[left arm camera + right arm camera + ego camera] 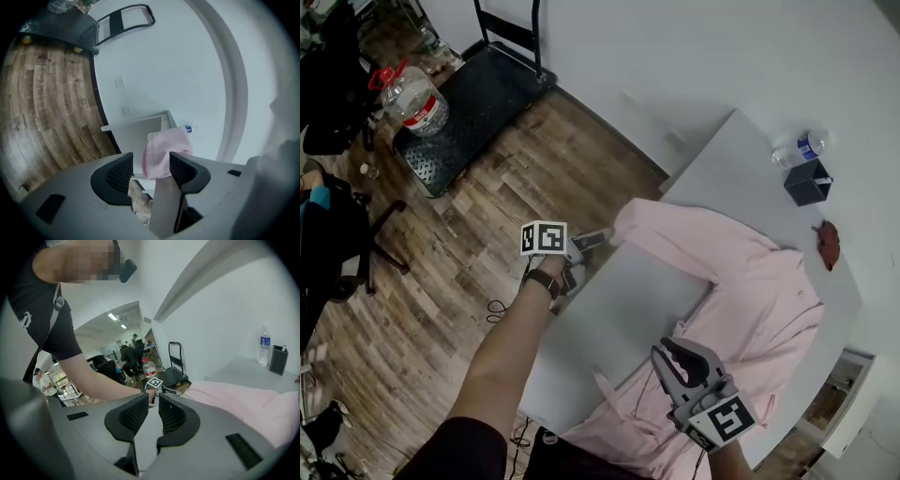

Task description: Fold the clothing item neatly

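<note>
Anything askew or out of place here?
The pink shirt lies rumpled and skewed on the table. Its lower part spills over the near edge, and one sleeve stretches toward a corner, its cuff between the left gripper's open jaws. Nothing looks spilled or damaged.

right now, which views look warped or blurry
Head view: evenly lit, fairly sharp, pink shirt clear. Left gripper view: heavy fisheye, floorboards bow, dark corners, right edge blurred pale. Right gripper view: fisheye too, dark corners.

Soft even light, dark fisheye edges.
</note>
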Available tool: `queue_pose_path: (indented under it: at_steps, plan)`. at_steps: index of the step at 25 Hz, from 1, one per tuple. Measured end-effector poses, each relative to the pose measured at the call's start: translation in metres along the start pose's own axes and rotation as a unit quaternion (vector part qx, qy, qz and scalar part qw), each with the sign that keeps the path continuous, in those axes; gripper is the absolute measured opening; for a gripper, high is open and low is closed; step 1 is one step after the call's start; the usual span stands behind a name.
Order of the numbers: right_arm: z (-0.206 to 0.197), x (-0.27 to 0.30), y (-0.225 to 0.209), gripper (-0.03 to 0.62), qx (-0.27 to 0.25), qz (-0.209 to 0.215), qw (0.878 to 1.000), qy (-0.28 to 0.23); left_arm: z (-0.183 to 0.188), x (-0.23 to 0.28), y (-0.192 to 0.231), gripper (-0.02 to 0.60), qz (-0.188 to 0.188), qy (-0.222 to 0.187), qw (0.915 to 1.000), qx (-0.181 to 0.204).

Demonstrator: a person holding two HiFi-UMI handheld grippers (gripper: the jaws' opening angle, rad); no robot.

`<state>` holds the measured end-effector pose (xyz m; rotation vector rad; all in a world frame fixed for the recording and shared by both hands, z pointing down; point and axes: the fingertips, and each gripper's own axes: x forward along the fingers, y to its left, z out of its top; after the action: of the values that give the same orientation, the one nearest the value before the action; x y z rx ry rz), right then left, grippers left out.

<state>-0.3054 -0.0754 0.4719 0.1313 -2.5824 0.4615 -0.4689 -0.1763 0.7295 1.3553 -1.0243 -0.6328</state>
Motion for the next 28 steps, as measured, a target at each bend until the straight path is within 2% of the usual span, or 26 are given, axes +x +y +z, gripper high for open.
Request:
queue_pose_path:
  at_steps: [4,7,8,9,11,14,17,19,22,25,28]
  plan:
    - [-0.001,-0.008,-0.006,0.071,0.000,-0.007,1.000,-0.001,-0.002,0.010,-0.009,0.222,-0.033,0.010,0.9992,-0.023]
    - [0.001,-0.012,-0.008,0.071,-0.003,-0.009,1.000,-0.003,-0.005,0.015,-0.014,0.217,-0.043,0.022,0.9985,-0.024]
    - [0.002,-0.012,-0.008,0.071,-0.005,-0.007,1.000,-0.003,-0.004,0.015,-0.015,0.176,-0.042,0.021,0.9987,-0.019]
    - [0.003,-0.009,-0.007,0.071,-0.009,-0.005,1.000,-0.002,-0.002,0.014,-0.015,0.104,-0.037,0.015,0.9991,-0.011]
    - [0.006,0.000,-0.001,0.071,-0.021,0.003,1.000,0.000,0.004,0.012,-0.018,0.030,-0.029,0.002,0.9995,0.012]
    - [0.018,0.021,0.017,0.071,-0.042,0.026,0.999,-0.010,0.013,0.008,-0.026,0.017,0.001,-0.008,0.9970,0.077]
    - [0.030,0.031,0.038,0.071,-0.043,0.040,0.998,-0.026,0.024,-0.004,-0.043,0.017,0.040,-0.021,0.9877,0.150]
    - [0.036,0.030,0.047,0.071,-0.043,0.040,0.998,-0.032,0.033,-0.014,-0.061,0.017,0.062,-0.029,0.9772,0.201]
    - [0.039,0.020,0.054,0.071,-0.041,0.034,0.998,-0.038,0.043,-0.024,-0.101,0.017,0.083,-0.029,0.9538,0.287]
    - [0.041,-0.001,0.056,0.071,-0.031,0.016,0.998,-0.052,0.046,-0.024,-0.155,0.017,0.084,-0.020,0.9217,0.378]
    - [0.044,-0.030,0.052,0.071,-0.017,-0.004,0.997,-0.077,0.038,-0.011,-0.215,0.017,0.075,-0.008,0.8845,0.460]
